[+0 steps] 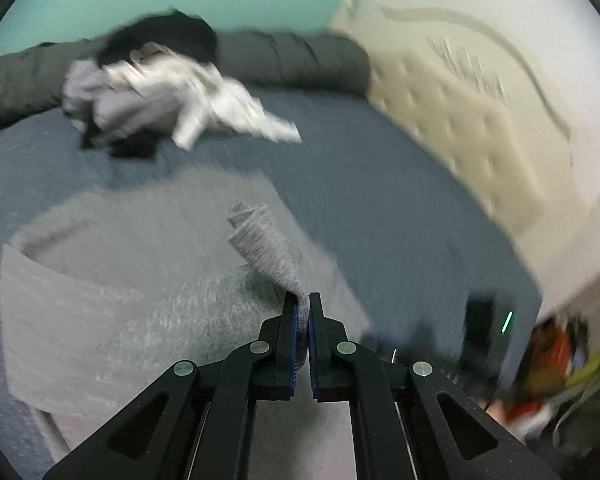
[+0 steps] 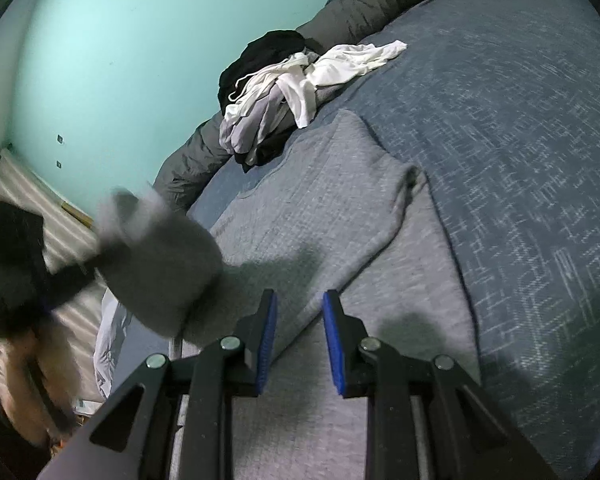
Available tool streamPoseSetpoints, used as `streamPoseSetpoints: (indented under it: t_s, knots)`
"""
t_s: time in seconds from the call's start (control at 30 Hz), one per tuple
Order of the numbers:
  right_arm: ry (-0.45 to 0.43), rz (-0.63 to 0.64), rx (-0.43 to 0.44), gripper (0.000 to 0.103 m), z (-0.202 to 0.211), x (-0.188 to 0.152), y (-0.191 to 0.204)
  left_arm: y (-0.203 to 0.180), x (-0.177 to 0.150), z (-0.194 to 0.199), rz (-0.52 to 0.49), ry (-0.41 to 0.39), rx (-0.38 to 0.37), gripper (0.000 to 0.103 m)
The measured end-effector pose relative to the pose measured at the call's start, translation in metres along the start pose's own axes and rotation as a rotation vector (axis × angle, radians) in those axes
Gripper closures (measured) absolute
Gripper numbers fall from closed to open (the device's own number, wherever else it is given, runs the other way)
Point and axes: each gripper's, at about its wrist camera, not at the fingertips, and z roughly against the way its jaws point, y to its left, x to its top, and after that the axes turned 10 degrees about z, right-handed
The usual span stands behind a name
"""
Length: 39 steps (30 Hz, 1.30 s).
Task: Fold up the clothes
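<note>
My left gripper [image 1: 303,300] is clamped on a corner of the grey knit garment [image 2: 332,208], lifting it; my right gripper [image 2: 300,300] hangs with its fingers apart above the same soft, nubbly cloth, part-folded on the blue blanket [image 2: 520,160]. Farther off, a crumpled pile of clothes [image 2: 284,92] still looks unfolded.

1. Your left wrist view looks low and close along the fingers, across the bed [image 1: 380,208] toward the headboard [image 1: 460,120].
2. Your right wrist view faces the teal wall [image 2: 100,60].
3. Both share the clothes pile [image 1: 160,96].
</note>
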Motion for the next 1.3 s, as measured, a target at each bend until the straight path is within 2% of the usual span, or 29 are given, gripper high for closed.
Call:
streamPoseSetpoints:
  t_s: [0.1, 0.23, 0.3, 0.33, 0.37, 0.5, 0.73, 0.9, 1.0, 1.13, 1.23, 1.3]
  knots:
    - [0.008, -0.012, 0.004, 0.080, 0.000, -0.001, -0.002, 0.006, -0.029, -0.032, 0.002, 0.074, 0.030, 0.098]
    - [0.041, -0.013, 0.014, 0.080, -0.009, -0.002, 0.000, 0.021, -0.056, -0.058, 0.040, 0.127, 0.067, 0.096]
    - [0.057, -0.013, 0.021, 0.080, -0.013, -0.004, 0.002, 0.029, -0.063, -0.061, 0.080, 0.134, 0.066, 0.081]
    - [0.063, -0.016, 0.026, 0.080, -0.015, -0.005, 0.003, 0.033, -0.066, -0.060, 0.106, 0.130, 0.048, 0.070]
    - [0.068, -0.021, 0.032, 0.079, -0.017, -0.005, 0.003, 0.036, -0.068, -0.058, 0.123, 0.124, 0.039, 0.065]
    - [0.092, -0.023, 0.048, 0.067, -0.024, -0.007, 0.006, 0.037, -0.073, -0.046, 0.101, 0.100, 0.052, 0.065]
    - [0.154, 0.004, 0.021, 0.062, -0.034, -0.013, 0.010, 0.070, -0.083, -0.019, 0.138, 0.073, 0.094, 0.065]
    - [0.192, 0.022, -0.029, 0.057, -0.039, -0.013, 0.006, 0.114, -0.096, -0.006, 0.224, 0.065, 0.138, 0.065]
    - [0.242, 0.030, -0.065, 0.057, -0.049, -0.018, 0.003, 0.135, -0.102, 0.002, 0.271, 0.053, 0.157, 0.065]
    - [0.262, 0.058, -0.087, 0.057, -0.052, -0.021, 0.008, 0.157, -0.113, 0.012, 0.330, 0.035, 0.172, 0.065]
    - [0.258, 0.080, -0.097, 0.062, -0.049, -0.022, 0.012, 0.171, -0.121, 0.016, 0.384, 0.019, 0.173, 0.065]
    - [0.256, 0.095, -0.104, 0.082, -0.047, -0.022, 0.016, 0.181, -0.126, 0.018, 0.419, 0.009, 0.169, 0.065]
